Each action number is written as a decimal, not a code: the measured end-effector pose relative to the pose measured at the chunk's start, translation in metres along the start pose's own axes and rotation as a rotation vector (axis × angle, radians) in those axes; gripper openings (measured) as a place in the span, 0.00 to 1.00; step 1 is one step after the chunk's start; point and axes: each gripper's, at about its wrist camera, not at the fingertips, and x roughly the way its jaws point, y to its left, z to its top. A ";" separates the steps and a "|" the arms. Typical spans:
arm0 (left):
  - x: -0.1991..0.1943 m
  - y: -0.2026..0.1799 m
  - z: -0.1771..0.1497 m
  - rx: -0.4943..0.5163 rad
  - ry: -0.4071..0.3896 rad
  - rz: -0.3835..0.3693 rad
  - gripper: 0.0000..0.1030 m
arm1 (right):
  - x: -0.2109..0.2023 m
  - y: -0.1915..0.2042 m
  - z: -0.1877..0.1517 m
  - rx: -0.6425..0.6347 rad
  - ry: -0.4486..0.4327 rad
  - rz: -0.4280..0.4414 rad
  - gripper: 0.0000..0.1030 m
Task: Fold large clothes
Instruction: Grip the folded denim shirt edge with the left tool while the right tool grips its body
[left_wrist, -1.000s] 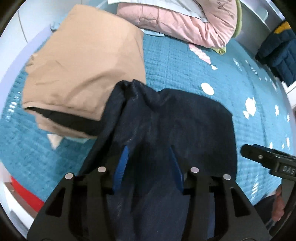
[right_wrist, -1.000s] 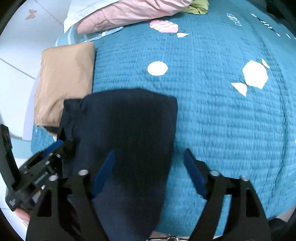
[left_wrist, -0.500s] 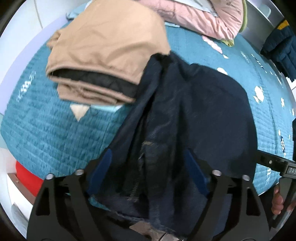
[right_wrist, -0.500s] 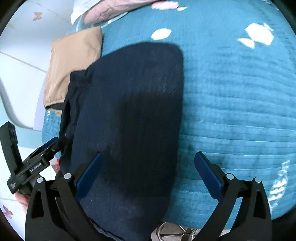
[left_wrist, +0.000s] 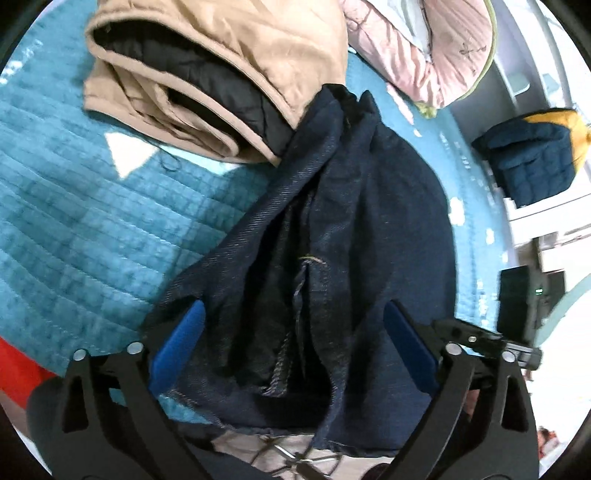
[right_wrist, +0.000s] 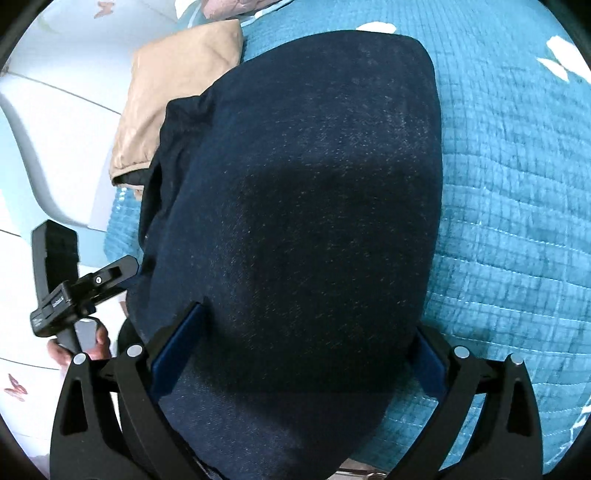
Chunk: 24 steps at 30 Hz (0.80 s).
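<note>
Dark navy denim garment (right_wrist: 295, 221) lying folded on the teal quilted bed cover (right_wrist: 517, 184).

Left claw (left_wrist: 291, 328) is spread wide, its blue pads either side of the garment's creased near edge, gripping nothing. Right claw (right_wrist: 295, 354) is likewise spread, straddling the smooth folded panel. The garment's far corner touches the folded tan jacket with black lining (left_wrist: 207, 74). A pink padded quilt (left_wrist: 424, 55) lies beyond.

Dark navy denim garment (right_wrist: 306, 206), tan jacket (left_wrist: 229, 55) lined black, teal quilted bedspread (right_wrist: 517, 184) with white shapes
</note>
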 end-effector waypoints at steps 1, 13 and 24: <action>0.002 0.002 0.001 0.000 0.011 -0.018 0.95 | 0.000 -0.001 0.000 0.006 -0.006 0.013 0.94; -0.022 0.025 0.015 -0.074 0.038 -0.177 0.95 | -0.006 -0.015 -0.005 -0.031 -0.126 0.129 0.94; -0.009 0.014 0.044 0.004 0.098 -0.055 0.95 | -0.004 -0.025 0.001 -0.002 -0.139 0.173 0.94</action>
